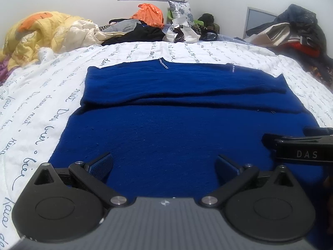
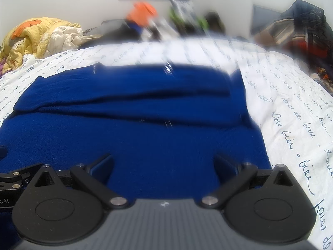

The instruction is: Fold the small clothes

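A dark blue knitted garment [image 1: 177, 108] lies spread flat on the white bedsheet [image 1: 41, 95] printed with script, its far part folded over in a band across it. It also shows in the right wrist view [image 2: 135, 112]. My left gripper [image 1: 164, 164] is open and empty, low over the garment's near edge. My right gripper [image 2: 163, 163] is open and empty over the near right part of the garment; its body shows at the right edge of the left wrist view [image 1: 299, 145].
A yellow quilt [image 1: 35, 33] is heaped at the far left. A pile of clothes and an orange bag [image 1: 148, 14] lies along the far edge. More clothes [image 1: 291, 31] are stacked at the far right.
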Demonstrator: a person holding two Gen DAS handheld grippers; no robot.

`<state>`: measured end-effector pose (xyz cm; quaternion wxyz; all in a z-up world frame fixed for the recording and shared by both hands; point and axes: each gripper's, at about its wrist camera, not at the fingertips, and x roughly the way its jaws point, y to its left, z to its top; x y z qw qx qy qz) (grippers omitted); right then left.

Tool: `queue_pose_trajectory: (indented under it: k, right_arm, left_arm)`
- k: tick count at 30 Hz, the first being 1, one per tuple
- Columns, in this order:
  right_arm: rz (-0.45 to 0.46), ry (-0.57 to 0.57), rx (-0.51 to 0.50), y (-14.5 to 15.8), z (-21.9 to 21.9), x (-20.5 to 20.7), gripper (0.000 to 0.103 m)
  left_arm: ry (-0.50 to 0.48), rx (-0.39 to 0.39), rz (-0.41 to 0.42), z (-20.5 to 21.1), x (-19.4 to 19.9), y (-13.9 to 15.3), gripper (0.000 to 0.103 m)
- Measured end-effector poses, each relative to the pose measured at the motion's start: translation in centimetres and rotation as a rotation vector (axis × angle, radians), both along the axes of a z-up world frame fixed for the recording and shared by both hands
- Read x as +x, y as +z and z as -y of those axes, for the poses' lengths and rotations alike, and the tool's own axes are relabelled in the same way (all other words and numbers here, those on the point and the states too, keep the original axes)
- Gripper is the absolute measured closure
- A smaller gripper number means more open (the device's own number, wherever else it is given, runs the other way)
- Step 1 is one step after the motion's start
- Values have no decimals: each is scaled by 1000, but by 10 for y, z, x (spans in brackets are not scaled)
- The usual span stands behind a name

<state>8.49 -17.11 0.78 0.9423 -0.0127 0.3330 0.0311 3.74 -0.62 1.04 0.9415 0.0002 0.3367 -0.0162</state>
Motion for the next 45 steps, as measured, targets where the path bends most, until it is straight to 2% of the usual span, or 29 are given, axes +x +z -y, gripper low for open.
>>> queue_pose_trajectory:
  k: [5,8,10,13,21,24,27,31,34,38,40,42,44,45]
  right_arm:
    - [-15,5,-7,1,1,-6,0]
    - [-61,61,-5,6,6,-43,0]
    - [-14,112,-16,1,11,-77,0]
    - [-8,82,13,0,20,-98,0]
    - [-8,82,2,-1,17,-96,0]
    - [-8,82,3,-1,18,-95,0]
    - [-8,84,6,0,19,-97,0]
    - [-7,86,6,0,20,-98,0]
    - [-6,90,6,0,20,-99,0]
    - [-6,93,7,1,19,-99,0]
    - [-6,97,12,1,20,-99,0]
    - [-23,126,75,8,31,-104,0]
    - [-54,143,250,21,62,-117,0]
    - [-75,142,336,25,81,-124,0]
  left_arm:
    - [0,-1,0,0,0,0,0]
    - [0,0,1,0,0,0,0]
    - [1,-3,2,0,1,-1,0]
    - [2,-3,2,0,0,-1,0]
    - [4,-3,2,1,0,-1,0]
    - [28,27,-7,3,-7,1,0]
    - [36,17,-29,0,-41,3,0]
    - [-64,38,-9,0,-113,2,0]
    - [-111,23,18,-8,-160,-2,0]
    - [-140,29,28,-18,-183,-4,0]
    - [-127,25,3,-24,-183,-1,0]
    - [-92,34,-26,-33,-184,5,0]
    - [-51,47,-51,-46,-188,9,0]
    - [-32,27,-68,-56,-189,10,0]
